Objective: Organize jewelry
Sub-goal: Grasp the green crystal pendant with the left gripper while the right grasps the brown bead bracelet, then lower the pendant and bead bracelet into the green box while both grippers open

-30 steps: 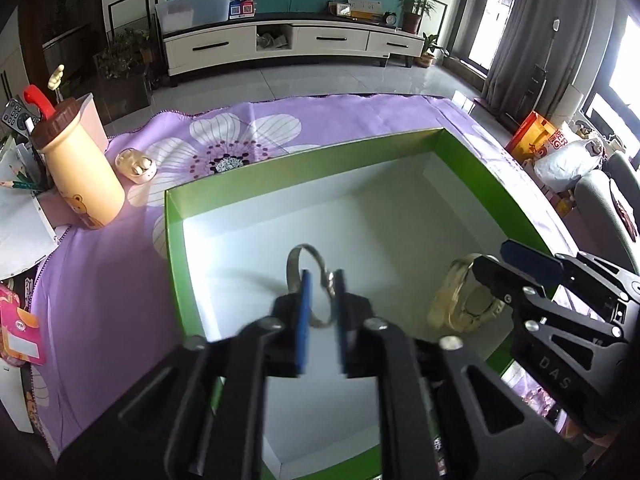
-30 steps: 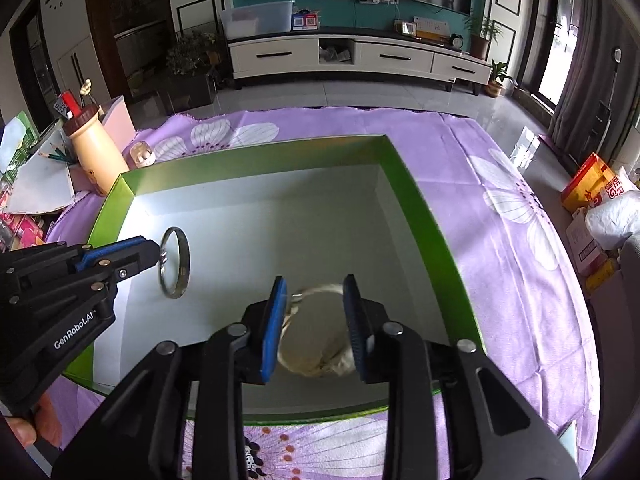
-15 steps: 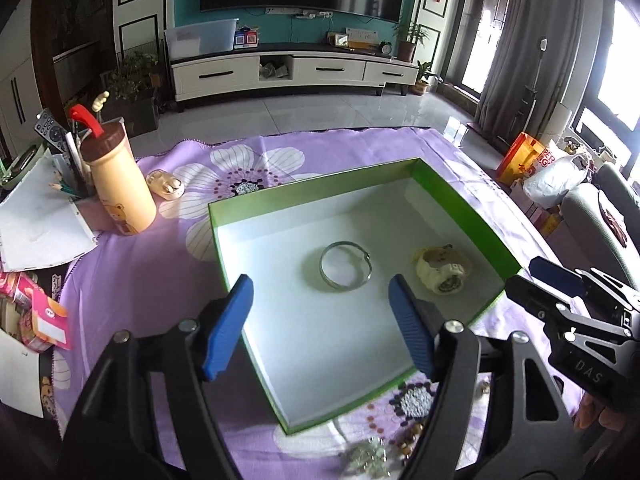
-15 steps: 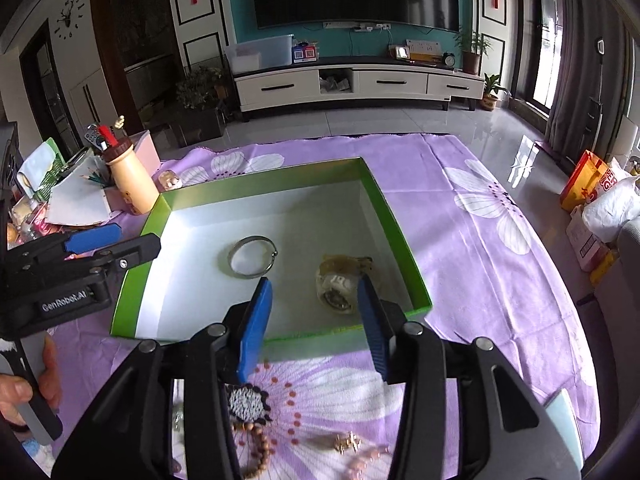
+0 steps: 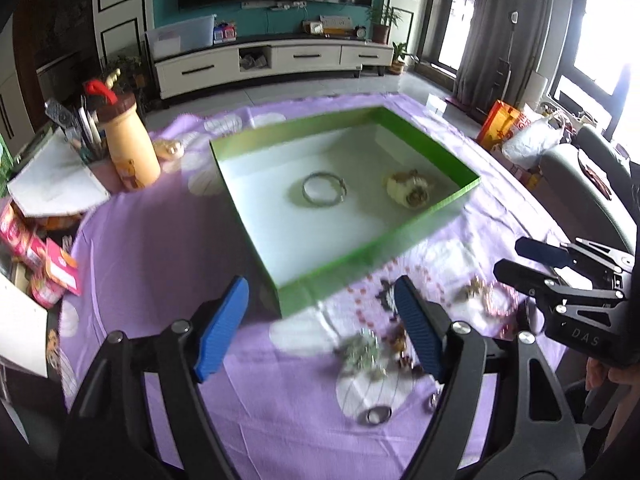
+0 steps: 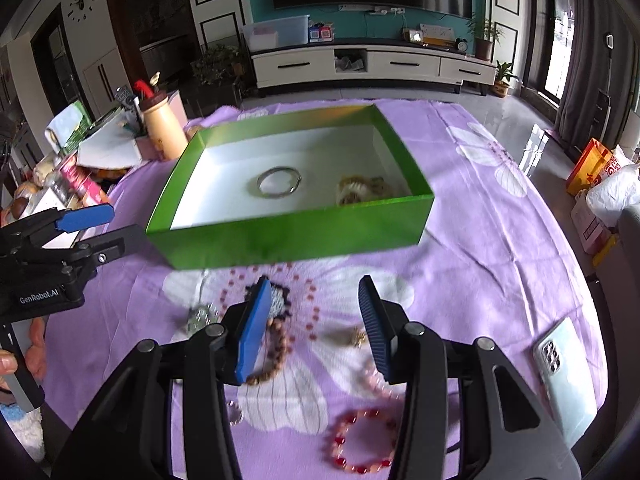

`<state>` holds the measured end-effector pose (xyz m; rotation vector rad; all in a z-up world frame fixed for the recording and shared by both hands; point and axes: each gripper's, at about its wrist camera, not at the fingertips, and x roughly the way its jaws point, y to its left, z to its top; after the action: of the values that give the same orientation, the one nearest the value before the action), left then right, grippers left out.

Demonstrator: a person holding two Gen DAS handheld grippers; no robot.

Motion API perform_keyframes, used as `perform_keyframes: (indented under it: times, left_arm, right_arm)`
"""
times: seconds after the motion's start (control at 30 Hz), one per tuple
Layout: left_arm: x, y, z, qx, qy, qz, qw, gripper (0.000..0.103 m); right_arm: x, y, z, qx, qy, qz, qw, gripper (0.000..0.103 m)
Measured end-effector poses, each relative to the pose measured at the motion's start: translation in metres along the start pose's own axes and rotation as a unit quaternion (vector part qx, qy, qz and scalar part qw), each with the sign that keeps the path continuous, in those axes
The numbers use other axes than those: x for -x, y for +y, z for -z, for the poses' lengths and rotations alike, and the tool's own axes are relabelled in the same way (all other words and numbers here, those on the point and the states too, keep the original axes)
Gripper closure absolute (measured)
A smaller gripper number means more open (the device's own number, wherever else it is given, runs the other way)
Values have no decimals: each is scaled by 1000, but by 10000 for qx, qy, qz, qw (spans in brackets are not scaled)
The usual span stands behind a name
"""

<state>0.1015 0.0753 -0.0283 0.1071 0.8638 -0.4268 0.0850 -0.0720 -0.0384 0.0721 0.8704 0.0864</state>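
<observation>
A green box [image 5: 348,256] [image 6: 288,236] with a white floor stands on the purple flowered cloth. In it lie a silver bangle [image 5: 323,190] [image 6: 279,182] and a cream bracelet [image 5: 410,192] [image 6: 360,190]. My left gripper [image 5: 320,288] [image 6: 124,222] hovers in front of the box's near wall, its jaws opening with nothing between them. My right gripper [image 6: 314,284] [image 5: 510,258] stands open and empty over loose jewelry: a wooden bead bracelet [image 6: 276,348], a red bead bracelet [image 6: 362,440], a pink bead bracelet [image 6: 376,380] and a silver ring [image 5: 376,416].
A phone [image 6: 568,376] lies on the cloth at the near right. A tan bottle-shaped cup [image 5: 130,148] and a heap of papers and packets [image 5: 52,188] crowd the left edge of the table. Beyond the table are a floor and a TV cabinet.
The left gripper let go of the silver bangle and the right let go of the cream bracelet. Both opened and drew back out of the box to the loose jewelry in front.
</observation>
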Motion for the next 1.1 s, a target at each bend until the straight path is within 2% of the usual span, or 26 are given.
perform_keyframes:
  times: [0.27,0.47,0.53,0.77,0.93,0.97,1.1]
  left_arm:
    - [-28,-3,45,-256,503,176,9982,27]
    - [-42,-8,53,-382,570,299,9972,34]
    - [-45,-11,53,-441,611,332,9966,43]
    - [-59,-20,53,-599,679,453,9949,54]
    - [-69,-24,53,-656,789,517,9934,79]
    - [-69,-24,54,-634,794,565,9932,80]
    - [-72,-22,55,-622,782,587,9933,87]
  right_arm:
    - [-33,20,33,72,576,-58,9983,57]
    - [-56,26,44,62,743,60,9972,60]
    - [-61,30,46,115,757,111,9970,63]
    - [-69,36,49,373,682,251,9967,73]
    - [-70,41,48,484,600,253,9967,93]
    - [-70,42,48,508,586,257,9967,96]
    - [-70,40,47,511,575,224,9968,96]
